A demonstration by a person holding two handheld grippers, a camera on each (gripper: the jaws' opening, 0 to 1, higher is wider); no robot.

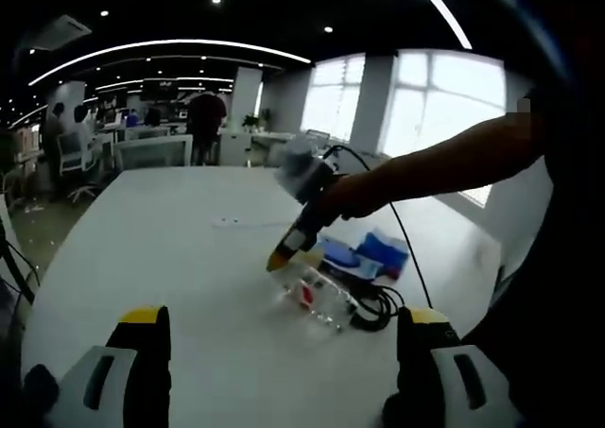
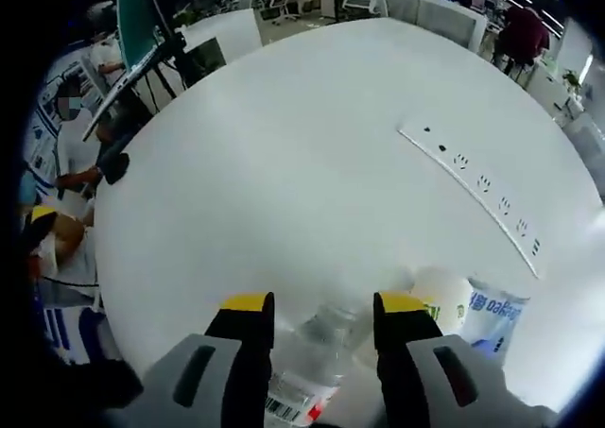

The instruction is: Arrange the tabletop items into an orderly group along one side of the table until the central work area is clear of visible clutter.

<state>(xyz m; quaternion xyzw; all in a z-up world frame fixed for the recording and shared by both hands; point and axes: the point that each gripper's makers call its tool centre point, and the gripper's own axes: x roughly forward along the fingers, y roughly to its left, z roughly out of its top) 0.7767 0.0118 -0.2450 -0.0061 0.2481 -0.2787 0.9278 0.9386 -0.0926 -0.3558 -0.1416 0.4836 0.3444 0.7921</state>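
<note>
Looking down our right tongs [image 2: 309, 319]: jaws sit either side of a clear bottle [image 2: 317, 352] lying on the white desk [image 2: 284, 163]; can't tell if they actually pinch it.
Bottle: on its side, label end toward us, right by a white cap-like thing [image 2: 442, 299] and a blue-print packet [image 2: 493, 316].
Power strip: [image 2: 473, 187] long, white, lying further out on the desk.
Left tongs [image 1: 279, 329]: wide open, holding nothing, over bare desk.
Clutter: we see it from the left view too, a black cable [image 1: 376, 307] and blue packets [image 1: 364, 255] bunched near the desk's right edge, our right tongs poking down at them.
</note>
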